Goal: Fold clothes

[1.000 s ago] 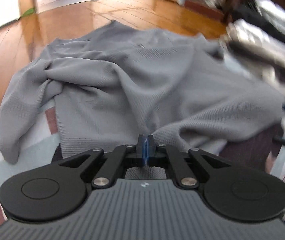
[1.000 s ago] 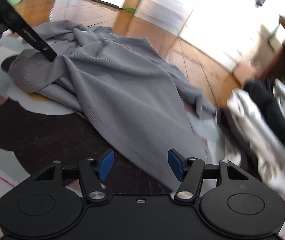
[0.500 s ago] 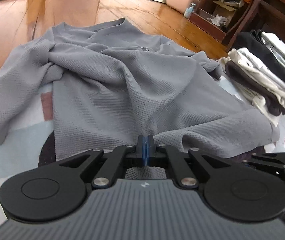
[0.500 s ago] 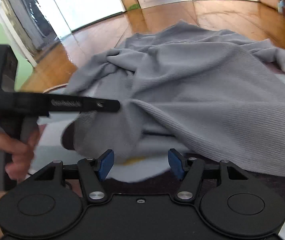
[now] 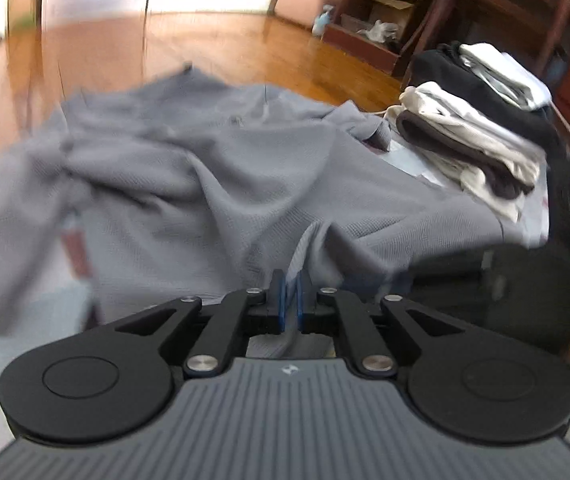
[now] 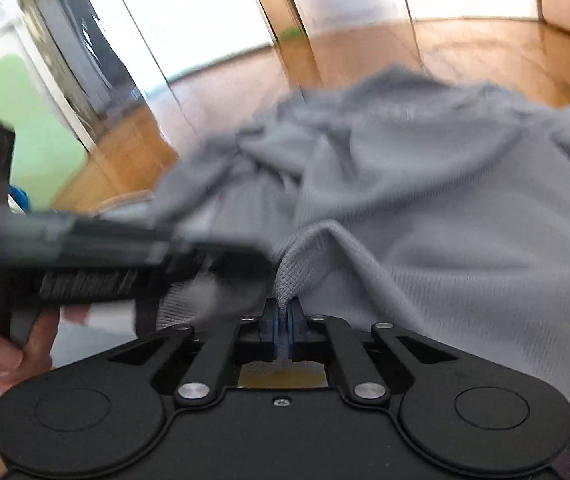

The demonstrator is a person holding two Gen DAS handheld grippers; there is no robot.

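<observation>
On the patterned rug (image 5: 25,344) over the glossy wooden floor (image 5: 221,52) lies a rumpled grey waffle-knit shirt (image 5: 213,184), spread wide and creased. Left gripper (image 5: 289,300): blue pads just parting, with a fold of the shirt's near hem between them, cloth drawn up into a ridge. Right gripper (image 6: 284,330): pads clenched on another bunch of the same hem. Person's hand (image 6: 9,350) holds the left tool's handle. Beside the shirt, a stack of folded white, brown and black garments (image 5: 477,136).
</observation>
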